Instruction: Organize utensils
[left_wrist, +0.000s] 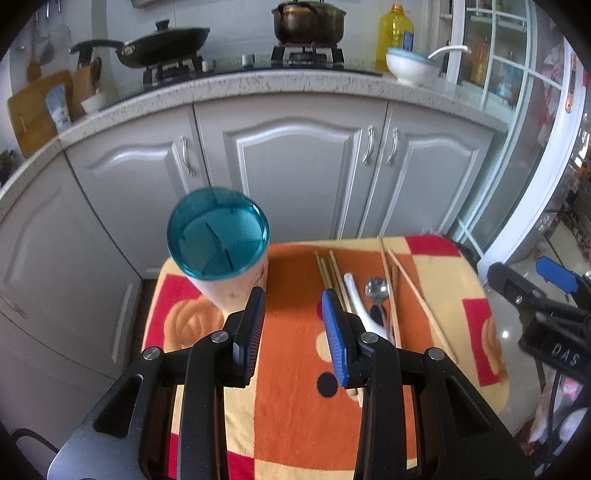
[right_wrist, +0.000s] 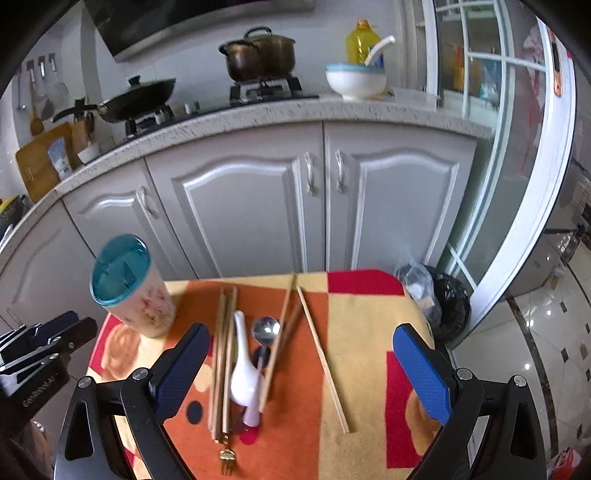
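Above the blanket-covered table (right_wrist: 369, 332), both grippers hang empty: left gripper (left_wrist: 293, 332) jaws apart, right gripper (right_wrist: 301, 373) spread wide. Chopsticks (right_wrist: 223, 362), white spoon (right_wrist: 242, 376), metal spoon (right_wrist: 265, 329) and probably a fork (right_wrist: 226, 457) lie mid-table; holder cup (right_wrist: 133, 288) stands at far-left corner. Nothing sorted yet. Next: pinch one utensil, carry it to the cup.

Two spoons (right_wrist: 245, 373), one fork (right_wrist: 226, 458) (chopsticks (right_wrist: 221, 362) uncountable), one holder (right_wrist: 129, 284).

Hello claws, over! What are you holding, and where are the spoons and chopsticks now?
Left claw open, empty. Right claw open, empty. Chopsticks, white spoon, metal spoon, fork all loose on the cloth; holder cup upright, nothing blocking.
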